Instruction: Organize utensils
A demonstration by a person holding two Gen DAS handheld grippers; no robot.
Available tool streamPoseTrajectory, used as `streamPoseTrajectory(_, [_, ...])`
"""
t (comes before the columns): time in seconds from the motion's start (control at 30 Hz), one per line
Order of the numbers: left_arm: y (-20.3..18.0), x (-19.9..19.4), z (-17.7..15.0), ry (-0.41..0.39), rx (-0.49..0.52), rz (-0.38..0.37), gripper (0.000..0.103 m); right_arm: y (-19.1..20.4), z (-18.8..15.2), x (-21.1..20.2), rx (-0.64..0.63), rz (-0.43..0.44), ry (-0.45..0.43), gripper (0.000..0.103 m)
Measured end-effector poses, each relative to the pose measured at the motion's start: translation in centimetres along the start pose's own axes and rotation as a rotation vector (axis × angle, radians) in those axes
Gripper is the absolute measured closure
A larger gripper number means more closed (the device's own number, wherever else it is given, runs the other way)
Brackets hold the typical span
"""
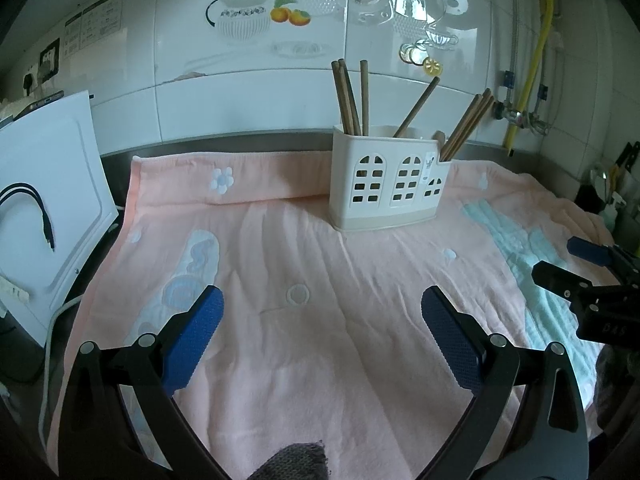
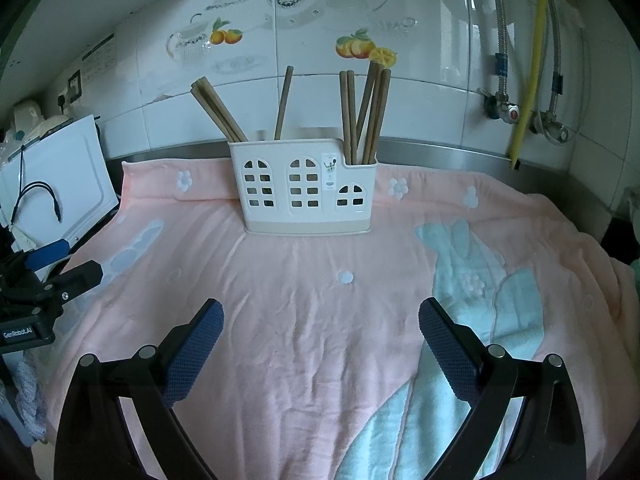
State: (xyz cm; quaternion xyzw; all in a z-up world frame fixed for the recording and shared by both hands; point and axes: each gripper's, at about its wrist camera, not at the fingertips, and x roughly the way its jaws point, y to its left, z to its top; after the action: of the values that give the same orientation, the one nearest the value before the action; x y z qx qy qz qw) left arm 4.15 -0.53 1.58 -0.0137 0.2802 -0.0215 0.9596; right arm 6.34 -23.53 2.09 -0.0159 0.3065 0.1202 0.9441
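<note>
A cream utensil holder (image 1: 386,184) (image 2: 306,190) with arched cut-outs stands at the back of a pink towel (image 1: 312,272) (image 2: 304,288). Several brown wooden chopsticks (image 1: 348,98) (image 2: 366,112) stand upright or leaning in its compartments. My left gripper (image 1: 322,304) is open over the bare towel, well short of the holder, nothing between its blue pads. My right gripper (image 2: 320,314) is open too, low over the towel in front of the holder. Each gripper shows at the edge of the other's view: the right gripper (image 1: 576,264), the left gripper (image 2: 60,260).
A white board (image 1: 48,200) (image 2: 60,176) with a black cable leans at the left. Tiled wall behind, with a yellow hose (image 1: 532,64) (image 2: 528,68) and valves at the right. Dark objects stand past the towel's right edge (image 1: 608,192).
</note>
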Motion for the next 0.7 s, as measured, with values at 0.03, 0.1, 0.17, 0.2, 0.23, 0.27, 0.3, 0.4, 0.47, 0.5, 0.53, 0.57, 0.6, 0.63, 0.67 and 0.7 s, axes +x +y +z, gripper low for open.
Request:
streamPoseTrajectory(0.03, [0.0, 0.0, 0.0, 0.0, 0.0, 0.0, 0.005, 0.0, 0.0, 0.0, -0.001, 0.0, 0.0, 0.008])
streamPoseTrajectory(0.1, [0.0, 0.0, 0.0, 0.0, 0.0, 0.0, 0.005, 0.0, 0.0, 0.0, 0.0, 0.0, 0.0, 0.008])
streamPoseTrajectory(0.17, [0.1, 0.1, 0.0, 0.001, -0.001, 0.001, 0.005, 0.0, 0.0, 0.0, -0.001, -0.001, 0.001, 0.008])
streamPoseTrajectory(0.2, [0.1, 0.1, 0.0, 0.001, 0.0, 0.001, 0.005, 0.0, 0.0, 0.0, -0.001, -0.001, 0.001, 0.008])
streamPoseTrajectory(0.23, [0.1, 0.0, 0.0, 0.001, 0.0, 0.002, 0.005, 0.0, -0.1, -0.1, -0.002, 0.0, -0.001, 0.008])
streamPoseTrajectory(0.27, [0.1, 0.0, 0.0, 0.0, -0.002, 0.002, 0.005, 0.0, -0.1, 0.0, 0.0, 0.0, -0.002, 0.008])
streamPoseTrajectory(0.3, [0.2, 0.0, 0.0, -0.001, -0.003, 0.001, 0.005, 0.0, -0.1, 0.0, 0.0, 0.001, -0.004, 0.008])
streamPoseTrajectory(0.4, [0.2, -0.2, 0.0, -0.008, -0.005, 0.004, 0.005, 0.0, -0.1, -0.2, -0.004, -0.001, -0.015, 0.008])
streamPoseTrajectory(0.47, [0.2, -0.3, 0.1, -0.015, -0.007, 0.006, 0.005, 0.0, 0.0, -0.4, -0.003, 0.002, -0.023, 0.008])
streamPoseTrajectory(0.5, [0.2, -0.4, 0.1, -0.019, -0.008, 0.007, 0.005, 0.0, 0.0, -0.5, -0.004, 0.003, -0.027, 0.008])
streamPoseTrajectory(0.53, [0.2, -0.6, 0.2, -0.024, -0.009, 0.007, 0.005, 0.0, 0.1, -0.6, -0.005, 0.002, -0.033, 0.008])
streamPoseTrajectory(0.57, [0.2, -0.6, 0.2, -0.029, -0.01, 0.008, 0.005, -0.1, 0.1, -0.7, -0.003, 0.002, -0.038, 0.008])
streamPoseTrajectory(0.6, [0.1, -0.7, 0.3, -0.033, -0.01, 0.008, 0.005, -0.1, 0.2, -0.8, -0.001, 0.004, -0.044, 0.008])
streamPoseTrajectory(0.63, [0.1, -0.9, 0.3, -0.039, -0.008, 0.007, 0.005, -0.1, 0.3, -0.9, 0.001, 0.005, -0.049, 0.008])
streamPoseTrajectory(0.67, [0.0, -1.0, 0.4, -0.046, -0.007, 0.008, 0.005, -0.2, 0.3, -1.0, 0.003, 0.005, -0.057, 0.008])
streamPoseTrajectory(0.7, [-0.1, -1.1, 0.4, -0.052, -0.006, 0.009, 0.005, -0.2, 0.3, -1.1, 0.004, 0.007, -0.06, 0.008])
